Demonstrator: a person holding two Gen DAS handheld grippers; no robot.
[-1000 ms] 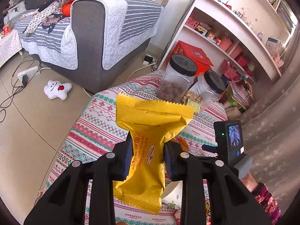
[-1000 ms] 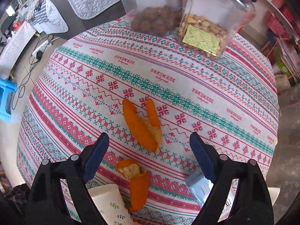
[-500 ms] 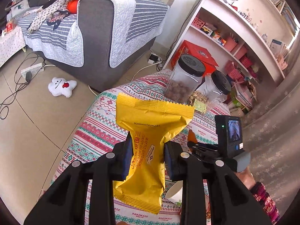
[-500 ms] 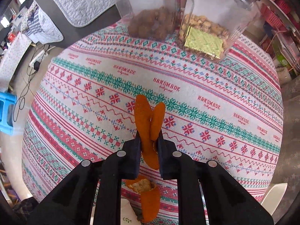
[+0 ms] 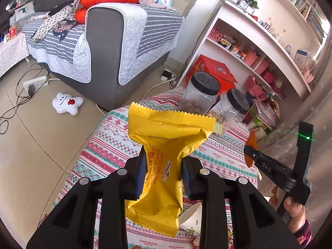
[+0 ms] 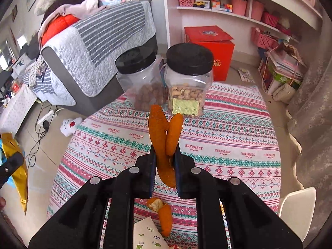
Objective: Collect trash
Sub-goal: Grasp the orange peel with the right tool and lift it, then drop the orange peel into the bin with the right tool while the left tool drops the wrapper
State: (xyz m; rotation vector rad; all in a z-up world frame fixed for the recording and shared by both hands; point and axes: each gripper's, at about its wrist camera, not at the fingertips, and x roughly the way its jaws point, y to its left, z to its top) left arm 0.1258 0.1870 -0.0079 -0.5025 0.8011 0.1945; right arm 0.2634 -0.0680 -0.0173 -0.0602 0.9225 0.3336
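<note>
A yellow snack wrapper [image 5: 168, 137] stands pinched at its waist between the pads of my left gripper [image 5: 162, 166], which is shut on it above the patterned tablecloth [image 5: 112, 145]. My right gripper [image 6: 165, 161] is shut on an orange peel [image 6: 164, 130] with two upright lobes, lifted clear of the tablecloth [image 6: 228, 137]. In the left wrist view that right gripper [image 5: 251, 153] shows at the right with the peel [image 5: 252, 143] in its tip and a hand [image 5: 294, 209] on its handle. A second orange peel [image 6: 164, 213] lies on the cloth below my right gripper.
Two clear jars with black lids, one of dark nuts [image 6: 143, 83] and one of pale nuts [image 6: 188, 81], stand at the table's far edge. A white paper cup [image 6: 147, 234] sits near the front. A grey sofa [image 5: 103, 47], a shelf unit [image 5: 259, 47] and a red box [image 6: 207, 45] lie beyond.
My right gripper shut on the orange peel that lay on the cloth and lifted it well above the table, tilting up toward the jars. The left gripper kept still with the wrapper.
</note>
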